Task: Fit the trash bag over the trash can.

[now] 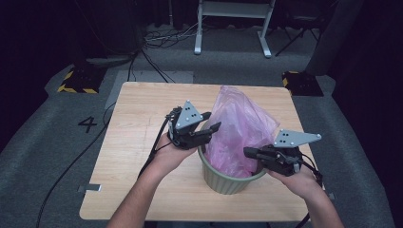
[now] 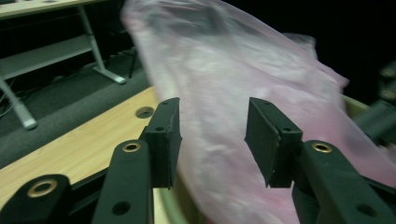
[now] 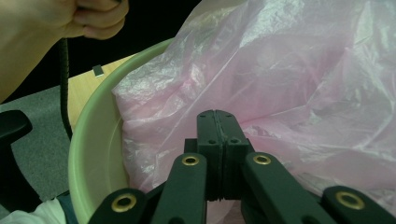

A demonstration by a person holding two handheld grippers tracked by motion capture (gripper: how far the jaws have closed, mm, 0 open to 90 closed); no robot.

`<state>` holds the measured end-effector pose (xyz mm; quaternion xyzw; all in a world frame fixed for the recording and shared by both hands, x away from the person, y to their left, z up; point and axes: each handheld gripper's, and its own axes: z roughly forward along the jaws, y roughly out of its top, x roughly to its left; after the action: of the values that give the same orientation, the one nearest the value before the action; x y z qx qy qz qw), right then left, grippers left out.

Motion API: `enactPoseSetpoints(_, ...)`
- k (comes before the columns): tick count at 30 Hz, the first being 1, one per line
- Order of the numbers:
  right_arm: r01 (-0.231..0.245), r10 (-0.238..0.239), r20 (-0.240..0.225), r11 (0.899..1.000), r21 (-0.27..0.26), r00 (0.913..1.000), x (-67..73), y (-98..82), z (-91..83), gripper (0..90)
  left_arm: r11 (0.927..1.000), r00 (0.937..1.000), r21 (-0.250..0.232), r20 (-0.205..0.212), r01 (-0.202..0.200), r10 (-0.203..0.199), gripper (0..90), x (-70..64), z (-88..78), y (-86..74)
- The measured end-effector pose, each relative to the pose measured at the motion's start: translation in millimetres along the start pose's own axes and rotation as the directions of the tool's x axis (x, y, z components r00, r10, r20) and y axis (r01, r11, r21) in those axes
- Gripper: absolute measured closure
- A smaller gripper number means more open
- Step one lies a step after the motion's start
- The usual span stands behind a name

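Observation:
A pale green bin (image 1: 227, 183) stands on the wooden table (image 1: 142, 118), right of its middle. A pink plastic bag (image 1: 237, 126) sits in it and billows high above the rim. My left gripper (image 1: 213, 120) is at the bag's left side, open. In the left gripper view its pads (image 2: 166, 140) stand apart, with the pink bag (image 2: 224, 70) just beyond them and nothing pressed. My right gripper (image 1: 247, 152) is at the bin's right rim, pointing left, shut. Its tips (image 3: 216, 114) meet in front of the bag (image 3: 289, 70), above the bin's inside wall (image 3: 93, 140). I cannot tell whether any film is caught.
The bin is near the table's front edge. A round hole (image 2: 144, 112) is in the tabletop behind the left gripper. A white desk frame (image 1: 233, 23) and cables lie on the floor beyond the table. Striped blocks (image 1: 78, 80) (image 1: 299, 81) flank its far corners.

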<state>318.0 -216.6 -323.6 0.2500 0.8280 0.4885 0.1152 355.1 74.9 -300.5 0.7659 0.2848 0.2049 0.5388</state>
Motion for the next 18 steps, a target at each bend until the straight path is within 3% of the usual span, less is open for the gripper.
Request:
enactPoseSetpoints(5,0.001,-0.001,-0.020,1.000,0.007,0.9998,1.0,-1.3,1.2,89.4,0.9988,0.9986,0.009,-0.020,0.049,-0.048,51.9,17.5,10.9,3.3)
enactPoseSetpoints(10,0.004,-0.003,-0.033,1.000,0.012,0.9994,2.7,-2.1,5.2,89.2,0.9948,0.9948,0.037,0.035,0.095,-0.096,54.3,25.2,27.6,3.7)
enactPoseSetpoints(15,0.005,-0.005,-0.035,1.000,0.013,0.9994,1.7,-2.2,6.5,88.8,0.9970,0.9964,0.058,0.065,0.052,-0.055,66.9,16.1,36.0,2.3)
enactPoseSetpoints(18,0.001,-0.001,-0.032,1.000,0.010,0.9995,0.2,-3.5,5.9,88.4,0.9980,0.9973,0.061,0.070,0.018,-0.022,81.9,10.1,37.0,2.3)
